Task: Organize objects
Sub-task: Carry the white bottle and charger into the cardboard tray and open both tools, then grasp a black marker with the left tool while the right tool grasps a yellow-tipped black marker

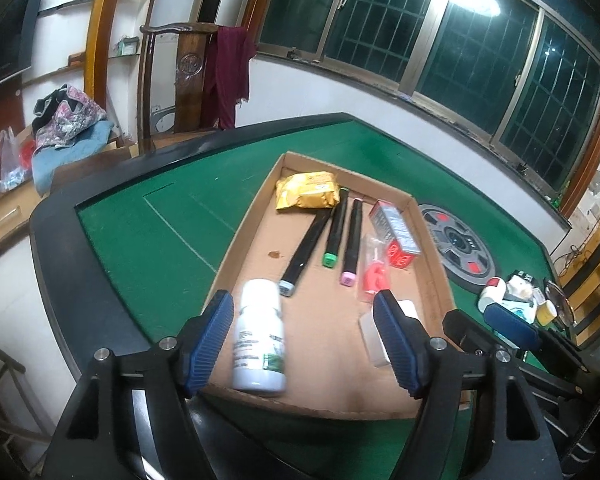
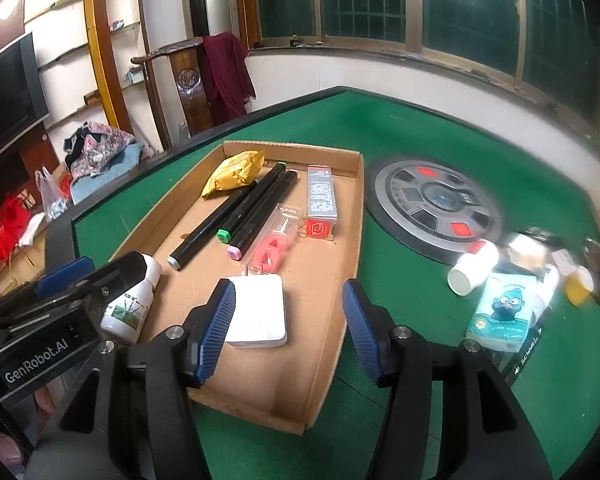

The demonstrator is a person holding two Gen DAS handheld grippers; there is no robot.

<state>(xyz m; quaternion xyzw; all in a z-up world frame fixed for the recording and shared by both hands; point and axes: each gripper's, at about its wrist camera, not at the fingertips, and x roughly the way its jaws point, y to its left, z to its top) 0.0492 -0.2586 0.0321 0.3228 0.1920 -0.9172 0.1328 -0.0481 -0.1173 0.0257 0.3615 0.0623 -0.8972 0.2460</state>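
both grippers gape, empty; only the right view shows the white charger (image 2: pixel 256 310) whole.

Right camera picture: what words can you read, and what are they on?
"GenRobot.AI": on the left gripper, on its black body.
White bottle label: too blurred to read.
Grey and red box: print too small.
Blue cartoon packet: words too blurred.

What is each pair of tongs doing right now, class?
Left tongs: open, holding nothing; white bottle lies between them.
Right tongs: open, holding nothing, above the white charger.
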